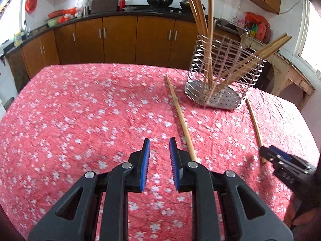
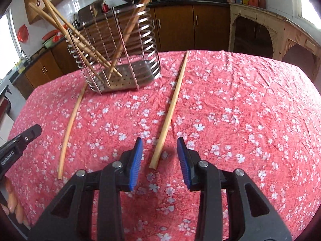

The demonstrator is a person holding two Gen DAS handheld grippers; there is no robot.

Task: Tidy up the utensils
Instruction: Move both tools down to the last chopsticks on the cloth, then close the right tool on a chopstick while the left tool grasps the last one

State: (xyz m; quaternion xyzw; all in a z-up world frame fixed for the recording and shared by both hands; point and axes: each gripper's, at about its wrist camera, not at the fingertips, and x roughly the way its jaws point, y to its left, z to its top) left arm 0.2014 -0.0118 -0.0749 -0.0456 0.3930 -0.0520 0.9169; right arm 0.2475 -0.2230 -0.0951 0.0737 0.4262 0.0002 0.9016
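Pink floral tablecloth (image 1: pixel 90 110) below brown kitchen cabinets (image 1: pixel 120 38)

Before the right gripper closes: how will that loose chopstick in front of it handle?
The chopstick looks thin, straight, wooden: probably stiff and light. Lying flat on the wrinkled tablecloth, it may roll or skid if nudged. The right gripper straddles its near end, so it may pivot when lifted.

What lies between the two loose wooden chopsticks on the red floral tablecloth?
Only bare red floral tablecloth between the left chopstick and the right chopstick, seen in the right wrist view; the wire utensil holder stands beyond their far ends.
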